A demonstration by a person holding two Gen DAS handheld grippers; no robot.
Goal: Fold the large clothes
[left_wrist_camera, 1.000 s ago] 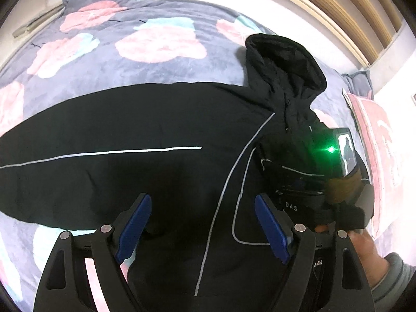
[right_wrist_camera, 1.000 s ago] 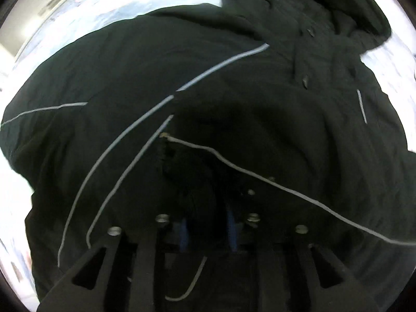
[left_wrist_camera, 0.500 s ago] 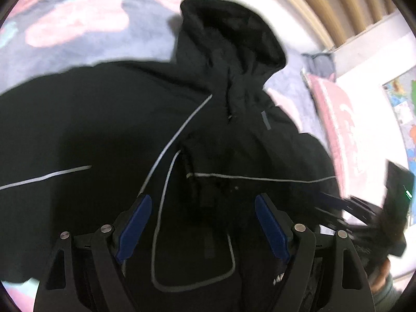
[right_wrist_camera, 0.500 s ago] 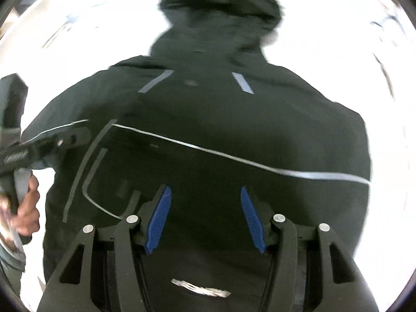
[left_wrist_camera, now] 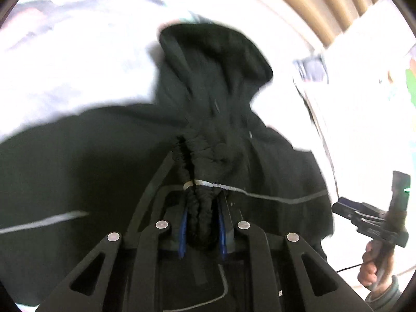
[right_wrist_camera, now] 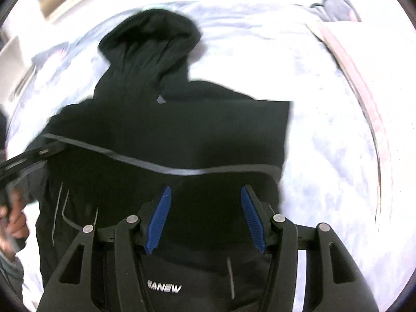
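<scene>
The left gripper (left_wrist_camera: 201,230) clenches the black jacket's (right_wrist_camera: 166,130) cuff (left_wrist_camera: 201,218) to fold its sleeve inward, while the right gripper (right_wrist_camera: 205,218) hangs released at 3 o'clock.

The left gripper (left_wrist_camera: 201,230) is black, with two angular finger arms pierced by triangular cut-outs and fixed by round silver screws (left_wrist_camera: 161,224). Its inner pads (left_wrist_camera: 183,230) are bright blue and ribbed. The right gripper (right_wrist_camera: 205,219) has the same build: black frame, silver screws (right_wrist_camera: 132,218), ribbed blue pads (right_wrist_camera: 159,219). Seen from the left wrist camera, its body (left_wrist_camera: 369,221) is a black boxy handle carrying a small green light (left_wrist_camera: 406,189) and a thin dark cable below. The right hand (left_wrist_camera: 370,267) shows bare skin (pinkish, somewhat blurred) with a grey sleeve cuff (left_wrist_camera: 384,290) at the wrist. The left hand (right_wrist_camera: 14,225) is likewise bare, its sleeve (right_wrist_camera: 10,273) grey.
</scene>
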